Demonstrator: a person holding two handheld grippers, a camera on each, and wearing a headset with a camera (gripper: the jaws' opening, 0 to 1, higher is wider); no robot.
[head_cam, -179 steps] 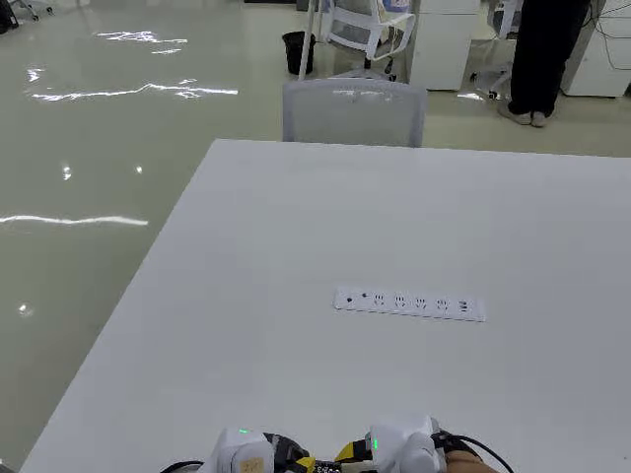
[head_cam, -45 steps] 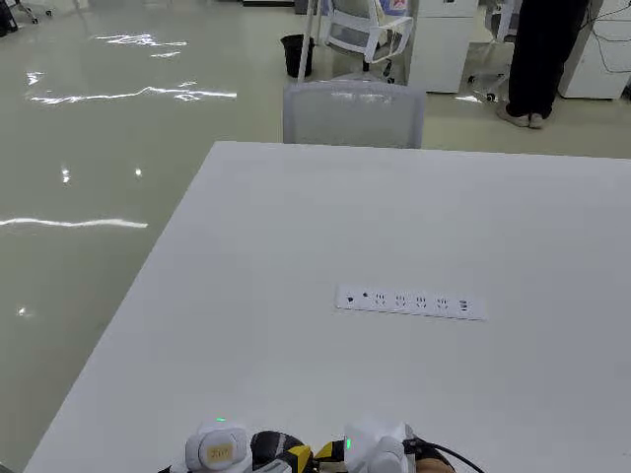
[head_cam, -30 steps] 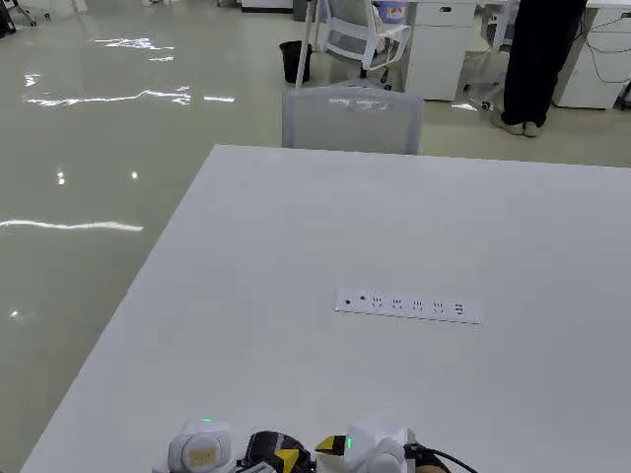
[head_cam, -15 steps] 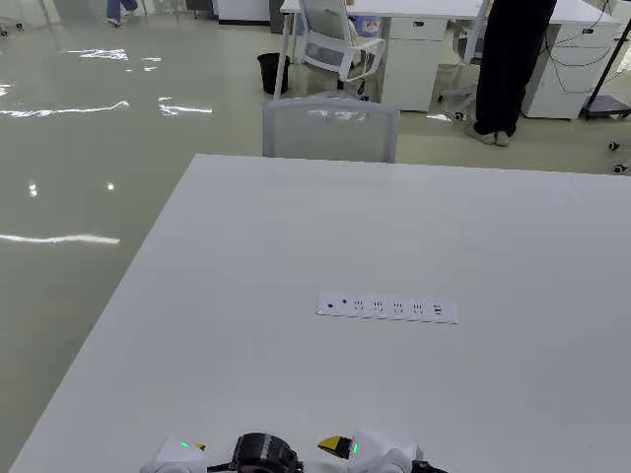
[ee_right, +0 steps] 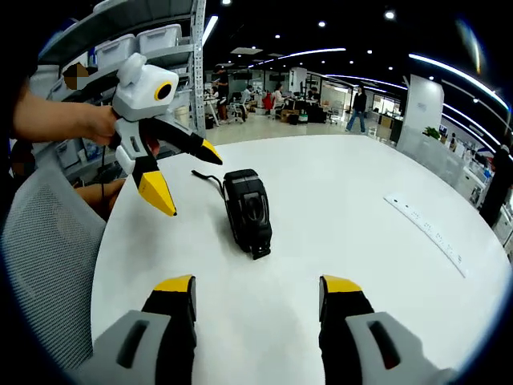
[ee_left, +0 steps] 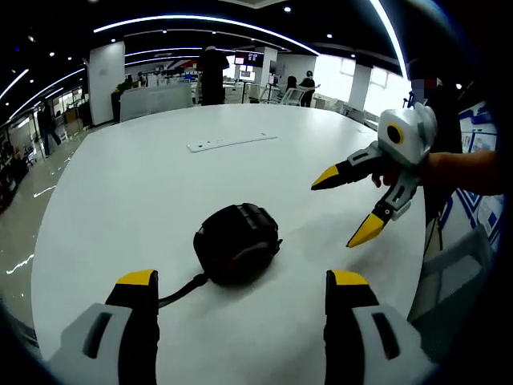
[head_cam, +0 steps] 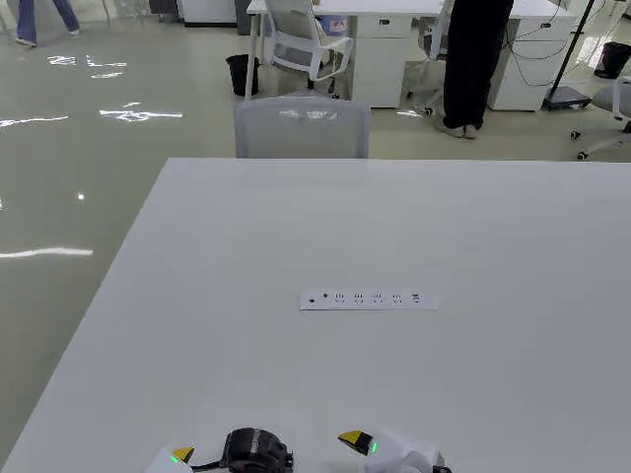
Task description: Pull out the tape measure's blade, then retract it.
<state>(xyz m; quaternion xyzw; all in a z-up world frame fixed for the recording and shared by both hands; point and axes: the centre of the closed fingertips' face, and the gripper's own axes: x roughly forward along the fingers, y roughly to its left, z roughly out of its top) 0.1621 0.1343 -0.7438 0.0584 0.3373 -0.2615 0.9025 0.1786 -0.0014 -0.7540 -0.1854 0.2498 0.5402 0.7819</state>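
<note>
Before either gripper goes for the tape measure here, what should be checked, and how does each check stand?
1. Left gripper open: ok, jaws spread wide.
2. Right gripper open: ok, jaws spread wide.
3. Tape measure free: ok, it lies on the table between the two grippers, touched by neither.
4. Blade retracted: ok, no blade shows outside the case.
5. Which end carries the blade hook: cannot tell, too small to make out.
6. Cord out of the way: not ok, it trails from the case towards the left gripper.
</note>
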